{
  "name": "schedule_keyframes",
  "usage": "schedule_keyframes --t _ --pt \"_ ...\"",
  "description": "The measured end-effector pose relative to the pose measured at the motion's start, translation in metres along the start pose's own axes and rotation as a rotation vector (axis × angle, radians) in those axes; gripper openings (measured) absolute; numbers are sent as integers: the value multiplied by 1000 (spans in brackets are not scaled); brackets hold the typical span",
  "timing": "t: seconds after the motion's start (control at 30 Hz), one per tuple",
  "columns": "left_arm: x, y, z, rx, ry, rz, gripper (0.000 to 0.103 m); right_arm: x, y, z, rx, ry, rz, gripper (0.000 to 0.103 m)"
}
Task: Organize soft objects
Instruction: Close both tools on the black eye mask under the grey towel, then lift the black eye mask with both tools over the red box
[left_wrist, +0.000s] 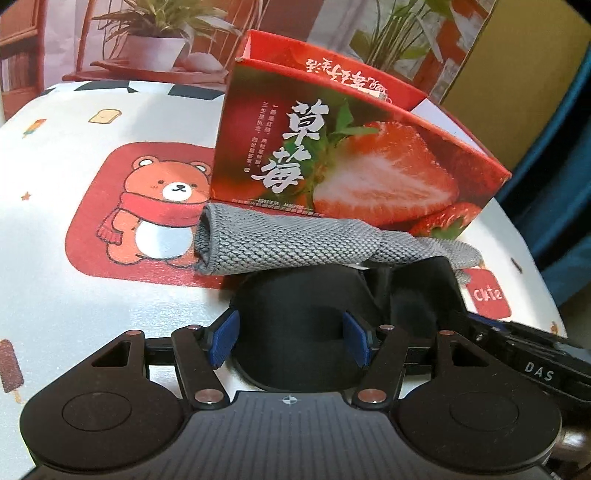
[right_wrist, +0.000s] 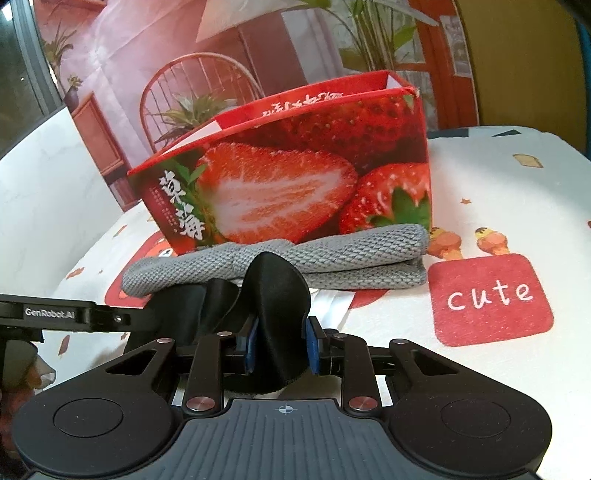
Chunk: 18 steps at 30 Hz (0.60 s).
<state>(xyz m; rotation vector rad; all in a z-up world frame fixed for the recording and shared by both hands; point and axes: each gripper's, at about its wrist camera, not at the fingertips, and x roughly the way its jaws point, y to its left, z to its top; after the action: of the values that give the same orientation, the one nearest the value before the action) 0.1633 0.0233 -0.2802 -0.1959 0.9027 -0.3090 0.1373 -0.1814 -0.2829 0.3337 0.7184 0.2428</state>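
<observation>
The left claw (left_wrist: 291, 341) is a black linkage rig: two round black discs flank a dark grey ribbed plate stamped with a small white crosshair. Angular black link arms, pinned with copper-coloured round rivets, run forward to fingers faced with blue textured pads (left_wrist: 223, 341). The right claw (right_wrist: 282, 345) is built the same way, with matching discs, ribbed plate, crosshair, rivets and blue pads (right_wrist: 314, 347). Each claw's black side bar shows in the other's view, one lettered "DAS" in white, the other "GenRobot.AI", with small screws.
</observation>
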Motion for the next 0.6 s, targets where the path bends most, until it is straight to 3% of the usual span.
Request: schedule_keyframes --t 0.3,0.37,0.47,0.6 --pt "-1 -5 -7 26 14 3 63 1 11 -1 -34 17 47 19" --pt "-1 -6 -8 30 14 -2 58 0 10 0 -31 16 49 19" --pt "-6 -9 -9 49 8 -27 37 -1 11 0 -32 14 55 19" --pt "-19 -16 -7 81 -27 -45 28 -4 15 2 -50 6 70 19"
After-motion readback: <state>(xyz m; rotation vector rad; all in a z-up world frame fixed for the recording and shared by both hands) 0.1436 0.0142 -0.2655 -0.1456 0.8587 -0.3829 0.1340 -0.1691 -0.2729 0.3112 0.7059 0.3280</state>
